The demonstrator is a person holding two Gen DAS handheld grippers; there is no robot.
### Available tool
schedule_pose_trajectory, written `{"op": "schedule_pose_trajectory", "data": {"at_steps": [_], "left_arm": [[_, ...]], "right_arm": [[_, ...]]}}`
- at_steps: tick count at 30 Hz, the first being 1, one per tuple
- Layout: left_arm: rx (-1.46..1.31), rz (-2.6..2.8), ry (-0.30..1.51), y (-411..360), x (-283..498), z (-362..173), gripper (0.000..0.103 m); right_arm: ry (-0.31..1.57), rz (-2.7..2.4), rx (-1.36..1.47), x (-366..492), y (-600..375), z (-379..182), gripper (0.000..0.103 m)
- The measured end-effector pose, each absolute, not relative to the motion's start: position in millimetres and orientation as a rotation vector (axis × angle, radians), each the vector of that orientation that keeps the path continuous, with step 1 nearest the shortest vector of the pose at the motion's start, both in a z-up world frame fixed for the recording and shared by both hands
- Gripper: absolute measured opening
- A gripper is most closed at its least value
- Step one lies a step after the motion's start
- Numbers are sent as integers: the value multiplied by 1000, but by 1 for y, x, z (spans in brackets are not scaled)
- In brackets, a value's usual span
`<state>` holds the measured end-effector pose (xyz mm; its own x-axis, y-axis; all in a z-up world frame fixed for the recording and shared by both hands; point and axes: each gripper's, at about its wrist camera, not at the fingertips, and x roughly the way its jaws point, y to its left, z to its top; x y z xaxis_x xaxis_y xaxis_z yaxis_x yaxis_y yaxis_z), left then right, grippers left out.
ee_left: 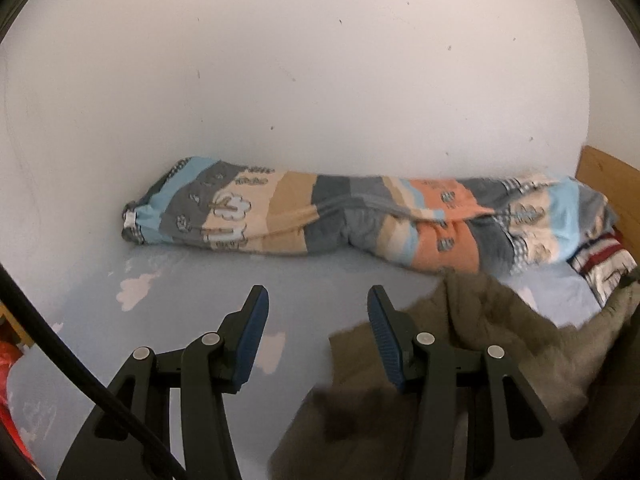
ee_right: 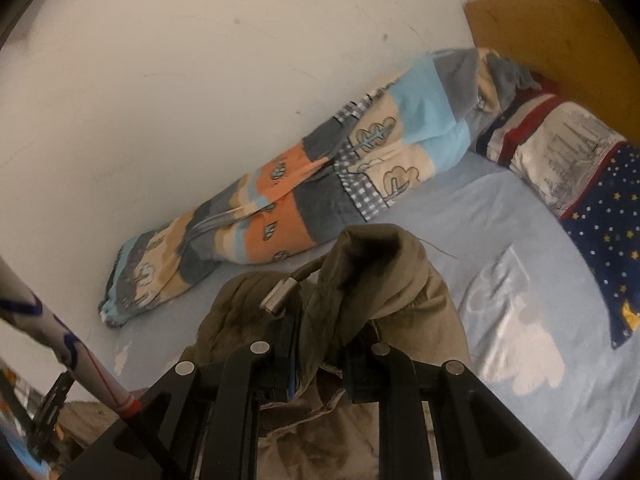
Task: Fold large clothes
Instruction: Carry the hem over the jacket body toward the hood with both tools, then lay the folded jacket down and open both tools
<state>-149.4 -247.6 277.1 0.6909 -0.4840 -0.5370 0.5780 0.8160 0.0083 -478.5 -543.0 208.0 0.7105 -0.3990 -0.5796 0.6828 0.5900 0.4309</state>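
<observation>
Rolled quilt [ee_left: 360,216] along wall [ee_left: 280,80]

One olive garment [ee_right: 360,280] — one rolled quilt [ee_left: 320,212] — one pillow [ee_right: 560,152]

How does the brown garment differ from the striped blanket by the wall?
The brown garment is plain olive-brown; the striped blanket is patterned in blue, orange, grey and cream. The garment is bunched up and pinched in the right claw; the blanket lies untouched, rolled long against the wall. Both are soft cloth on the same pale blue bed sheet.
</observation>
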Motion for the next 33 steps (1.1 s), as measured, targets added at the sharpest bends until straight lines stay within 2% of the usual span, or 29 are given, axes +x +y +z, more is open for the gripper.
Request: {"op": "schedule_pose_trajectory", "data": {"at_steps": [8,18,21,26,30,33], "left_arm": [[154,-612,540,-299,-108,275,51],[316,-648,761,-376,-85,162,51],[335,-618,817,-387,-72,132,51],[354,-574,861,-395,-59,112,51],[326,-620,812,-381,-70,134,51],[312,-686,768,-366,-92,156,51]], "right_arm": [[526,-767,726,-428,-618,166,18],[638,-847,706,-380,-666,115,19],[634,-820,753,-381,-673,109,27],[549,-749,779,-402,-669,126,66],[488,-711,742,-434,-651,151,67],[531,-648,652,-447,-617,155,67]]}}
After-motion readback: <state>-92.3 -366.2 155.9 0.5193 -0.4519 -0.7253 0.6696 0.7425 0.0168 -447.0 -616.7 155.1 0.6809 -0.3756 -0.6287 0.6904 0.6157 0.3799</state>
